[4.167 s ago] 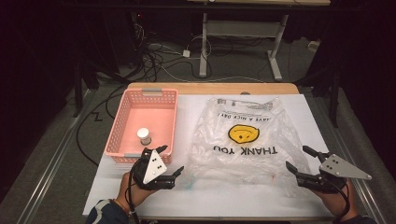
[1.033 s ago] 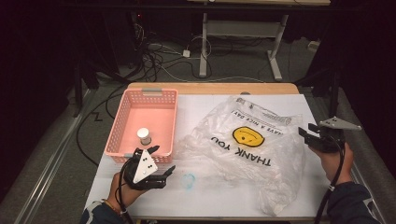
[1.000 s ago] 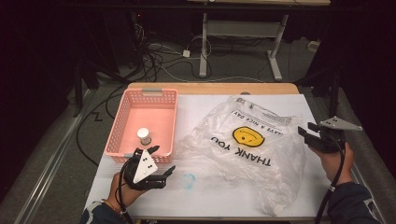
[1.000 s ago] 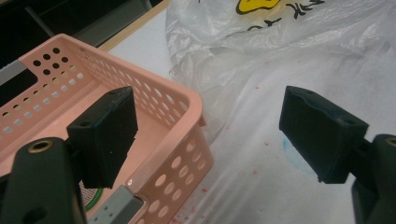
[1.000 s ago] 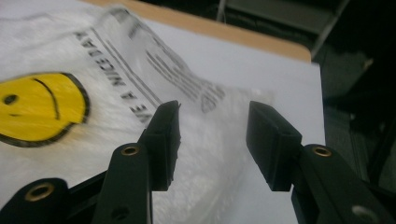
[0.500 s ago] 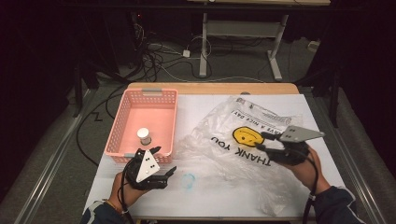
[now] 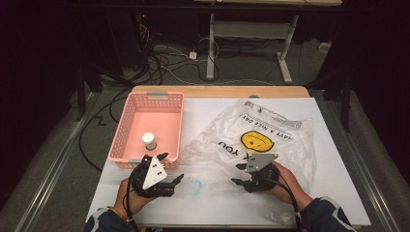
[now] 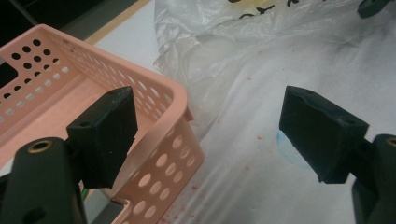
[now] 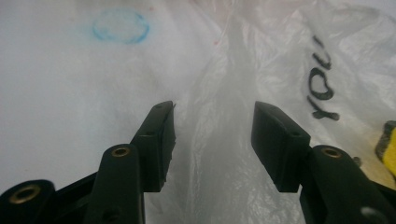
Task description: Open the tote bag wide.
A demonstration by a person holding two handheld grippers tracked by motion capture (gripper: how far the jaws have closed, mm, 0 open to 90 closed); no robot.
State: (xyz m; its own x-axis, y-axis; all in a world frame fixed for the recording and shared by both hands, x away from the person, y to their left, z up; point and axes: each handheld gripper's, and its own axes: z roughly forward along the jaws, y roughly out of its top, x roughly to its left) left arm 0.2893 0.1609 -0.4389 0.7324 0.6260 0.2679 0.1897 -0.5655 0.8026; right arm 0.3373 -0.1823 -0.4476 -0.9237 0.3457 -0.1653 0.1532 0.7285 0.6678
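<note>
Bench (image 7: 338, 193): a white surface with a wooden far edge, carrying everything described below; both of the person's hands come in from its near side.

Plastic bag (image 7: 270, 130): clear, crumpled, printed with a yellow smiley face and "THANK YOU" lettering. It lies under and beyond the right claw (image 7: 240, 174), spreading away to that claw's far side. In the right gripper view a raised fold of the bag (image 9: 219, 135) runs up between the two jaws.

Pink basket (image 7: 150, 123): perforated plastic, standing just beyond the left claw (image 7: 173, 169). In the left gripper view its near corner (image 8: 177, 121) sits between the jaws, closer to the jaw at that view's left.

Right claw: held low over the near edge of the bag, pointing toward the left claw. Its jaws stand partly apart and have just been opening; the bag's fold lies in the gap, and the pads do not press on it.

Left claw: held at the basket's near corner, jaws spread wide, gripping nothing.

Small white container (image 7: 149, 141): upright inside the basket, beyond the left claw.

Blue ring mark (image 7: 195, 186): a faint circle on the bench surface between the two claws; in the right gripper view it (image 9: 120, 25) lies ahead of the jaws, toward that view's left.
</note>
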